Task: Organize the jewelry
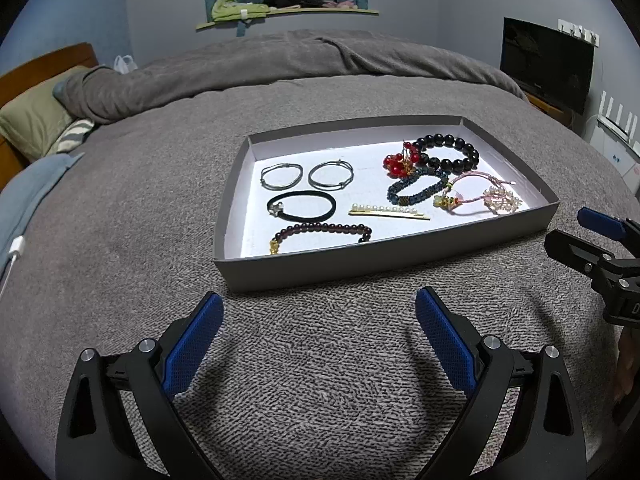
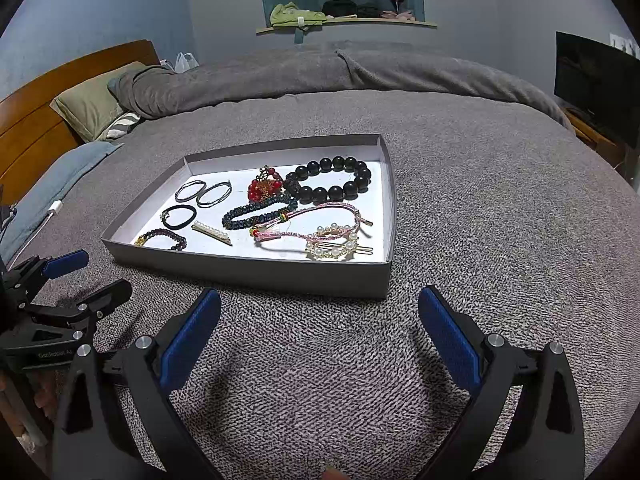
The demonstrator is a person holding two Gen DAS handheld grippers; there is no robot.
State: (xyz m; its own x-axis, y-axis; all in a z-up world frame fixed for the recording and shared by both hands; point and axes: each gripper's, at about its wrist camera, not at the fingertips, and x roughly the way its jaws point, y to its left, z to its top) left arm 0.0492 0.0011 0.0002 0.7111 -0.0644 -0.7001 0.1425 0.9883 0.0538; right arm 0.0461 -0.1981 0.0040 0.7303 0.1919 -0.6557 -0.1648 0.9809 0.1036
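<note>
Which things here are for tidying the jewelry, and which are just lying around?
For the job: gray tray; black bead bracelet; two silver hoops; black hair tie; pearl clip; both grippers, left and right, fingers open.

Just lying around: green pillow; gray blanket; dark screen.

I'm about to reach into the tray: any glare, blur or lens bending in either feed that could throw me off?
Left wrist view: the tray floor is brightly lit, nearly washed out, but the jewelry stays sharp; its straight walls bow from the fisheye. Right wrist view: sharp too, the pink cord bracelet casts a soft shadow; black corners frame the image. Both views: soft shadows fall on the blanket between the fingers.
</note>
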